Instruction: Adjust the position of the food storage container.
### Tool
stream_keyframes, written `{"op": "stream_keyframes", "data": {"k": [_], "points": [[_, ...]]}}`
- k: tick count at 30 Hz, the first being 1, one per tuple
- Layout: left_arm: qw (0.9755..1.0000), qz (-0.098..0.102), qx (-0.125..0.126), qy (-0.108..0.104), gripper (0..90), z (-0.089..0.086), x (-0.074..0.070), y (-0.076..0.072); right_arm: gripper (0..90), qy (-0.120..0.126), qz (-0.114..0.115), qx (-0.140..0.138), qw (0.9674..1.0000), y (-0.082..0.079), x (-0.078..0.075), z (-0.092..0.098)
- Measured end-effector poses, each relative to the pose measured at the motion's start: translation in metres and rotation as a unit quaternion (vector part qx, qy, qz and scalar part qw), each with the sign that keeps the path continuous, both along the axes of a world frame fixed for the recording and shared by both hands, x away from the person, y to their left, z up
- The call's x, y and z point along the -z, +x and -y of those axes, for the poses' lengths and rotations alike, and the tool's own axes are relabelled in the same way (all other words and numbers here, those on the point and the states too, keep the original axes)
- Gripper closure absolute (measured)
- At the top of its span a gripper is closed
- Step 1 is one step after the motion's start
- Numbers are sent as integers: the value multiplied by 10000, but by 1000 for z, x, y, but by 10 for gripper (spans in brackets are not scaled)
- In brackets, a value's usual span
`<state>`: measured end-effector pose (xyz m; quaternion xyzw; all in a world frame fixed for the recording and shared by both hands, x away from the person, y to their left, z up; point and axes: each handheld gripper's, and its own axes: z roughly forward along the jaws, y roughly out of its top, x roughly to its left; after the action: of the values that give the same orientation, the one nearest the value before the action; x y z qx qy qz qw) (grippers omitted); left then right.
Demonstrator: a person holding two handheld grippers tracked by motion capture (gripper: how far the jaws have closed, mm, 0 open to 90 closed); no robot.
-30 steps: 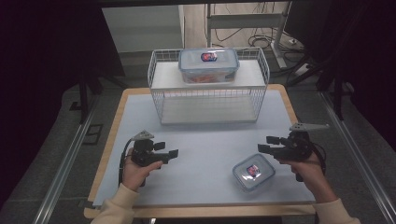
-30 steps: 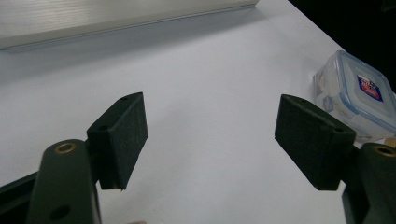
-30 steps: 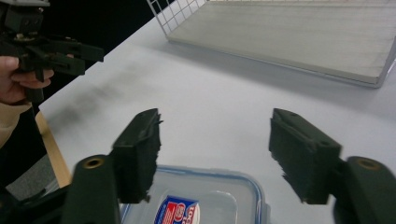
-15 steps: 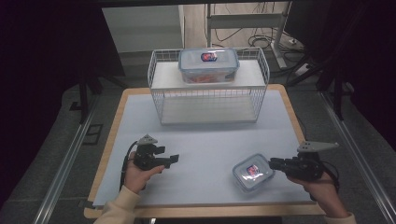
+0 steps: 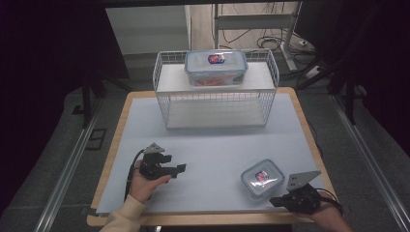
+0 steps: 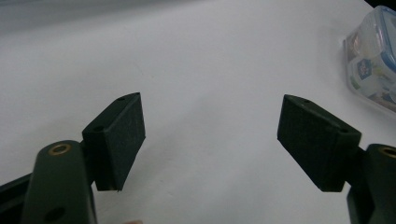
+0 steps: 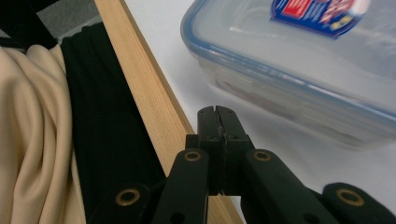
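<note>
Jaws meet beside container (image 7: 299, 70), near table edge (image 7: 140, 84).

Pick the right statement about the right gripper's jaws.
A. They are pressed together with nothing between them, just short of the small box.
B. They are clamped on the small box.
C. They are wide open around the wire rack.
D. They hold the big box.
A: in the right gripper view, the right gripper has its pads pressed together on nothing, just short of the small box.
</note>
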<state>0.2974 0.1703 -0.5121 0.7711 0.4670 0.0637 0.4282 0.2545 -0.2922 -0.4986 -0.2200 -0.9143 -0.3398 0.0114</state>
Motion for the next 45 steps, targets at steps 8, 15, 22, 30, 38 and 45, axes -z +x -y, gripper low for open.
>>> {"op": "stream_keyframes", "data": {"k": [8, 15, 22, 30, 38, 45], "points": [[10000, -44, -28, -70, 227, -2, 1, -1, 894, 13, 58, 199, 9998, 9, 6, -7], [9999, -102, -24, -53, 228, -1, 4, 0, 894, -49, 177, 335, 9993, 16, 6, -18], [9998, -121, -87, -100, 229, -1, 5, 1, 894, 38, 336, 633, 9974, 32, 7, -40], [9998, -79, -156, -65, 231, -3, 4, 0, 893, 115, 417, 943, 9946, 52, 6, -62], [9996, -87, -220, -141, 232, -6, 4, 0, 893, 366, 495, 1116, 9918, 35, -6, -38], [9996, -120, -222, -154, 232, -5, 4, 1, 894, 521, 518, 2092, 9751, 49, -14, 11]]}}
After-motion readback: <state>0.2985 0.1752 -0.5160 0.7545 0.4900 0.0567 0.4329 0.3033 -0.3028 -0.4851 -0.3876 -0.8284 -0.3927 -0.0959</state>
